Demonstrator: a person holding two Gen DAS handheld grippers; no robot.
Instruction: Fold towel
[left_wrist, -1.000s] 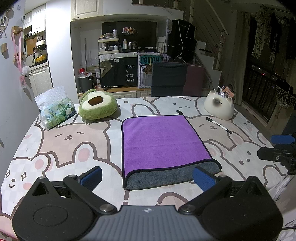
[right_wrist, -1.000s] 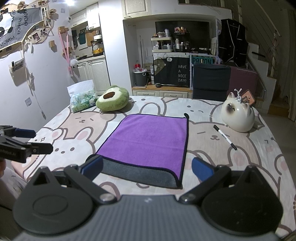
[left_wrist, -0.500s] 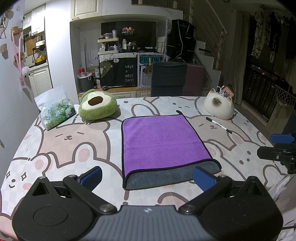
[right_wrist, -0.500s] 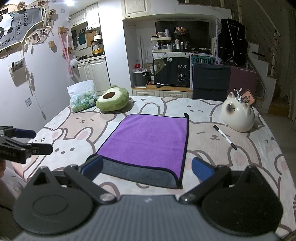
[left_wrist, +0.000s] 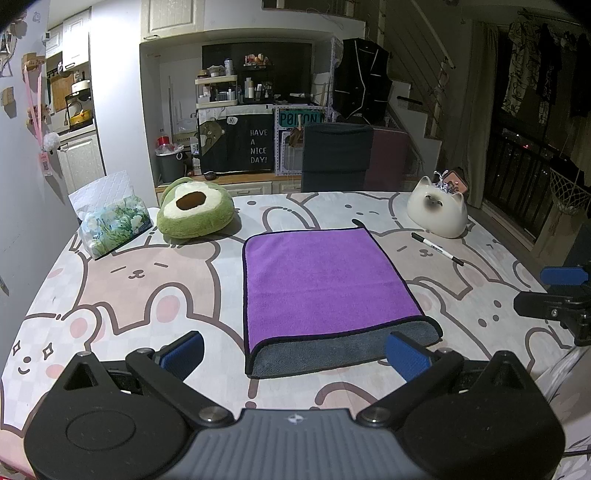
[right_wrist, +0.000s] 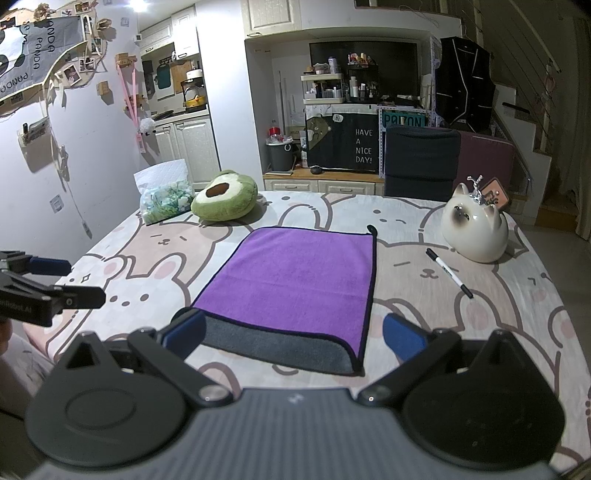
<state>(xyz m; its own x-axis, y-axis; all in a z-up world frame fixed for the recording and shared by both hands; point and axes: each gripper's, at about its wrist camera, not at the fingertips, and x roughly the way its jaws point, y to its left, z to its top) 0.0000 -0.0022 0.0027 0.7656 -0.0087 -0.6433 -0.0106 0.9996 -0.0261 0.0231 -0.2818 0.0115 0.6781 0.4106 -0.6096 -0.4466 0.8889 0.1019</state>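
Towel (left_wrist: 325, 284) lies flat near the middle of the table (left_wrist: 147, 295), folded once: the purple top layer stops short of the near edge, where we see a grey strip (left_wrist: 343, 349) of the lower layer showing. Its black hanging loop (right_wrist: 373, 229) pokes out at the far right corner.

We hold our left gripper (left_wrist: 293, 354) at the near edge of the table with its blue pads spread wide, wider than the towel's near edge; nothing sits between them and they touch nothing. Our right gripper (right_wrist: 293, 334) is likewise wide open and empty, its left pad (right_wrist: 184, 330) overlapping the towel's near left corner in view, though we cannot tell whether it touches the cloth. Each gripper shows at the edge of the other's view, off to the side of the towel.

Farther out, an avocado plush (left_wrist: 194, 212) and a tissue pack (left_wrist: 114, 221) sit at the far left, a cat figure (left_wrist: 437, 212) at the far right, and a marker (left_wrist: 437, 249) lies just in front of the cat.
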